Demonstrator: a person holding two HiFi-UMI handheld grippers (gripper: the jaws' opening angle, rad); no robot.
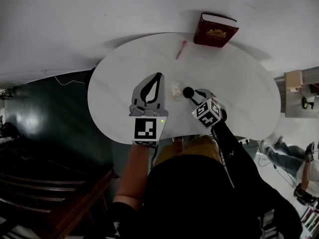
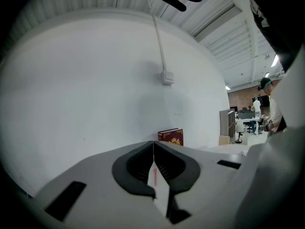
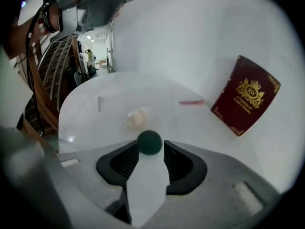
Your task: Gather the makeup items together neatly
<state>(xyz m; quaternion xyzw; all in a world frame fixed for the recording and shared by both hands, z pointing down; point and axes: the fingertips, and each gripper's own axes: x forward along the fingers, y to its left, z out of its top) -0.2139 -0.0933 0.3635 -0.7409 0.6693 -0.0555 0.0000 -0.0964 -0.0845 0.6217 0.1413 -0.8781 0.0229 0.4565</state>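
The left gripper [image 1: 159,76] is holding its two jaws pressed together with nothing in them. It is hanging over the white table [image 1: 114,83], at 9 o'clock from the other things. Next, a little clear packet [image 1: 176,89] with something peach inside is lying near the middle of the table. Just at 3 o'clock from it, a dark ball [image 1: 188,91] is sitting on the table. The right gripper [image 3: 150,149] is standing wide open with the ball right between its jaw tips, and I think the jaws are not squeezing it. A pink stick [image 1: 180,49] is lying well apart at 12 o'clock, and a red book [image 1: 216,30] is leaning on the wall at 1 o'clock. The ball is round, so it could go rolling away if a jaw is bumping it while the gripper is pulling back. It could also be knocking the packet out of place. The left arm [image 1: 133,168] is holding its gripper flat and pointing it to 12 o'clock. The right arm [image 1: 224,138], in a black sleeve, is tipping its gripper down and pointing it to about 11 o'clock.
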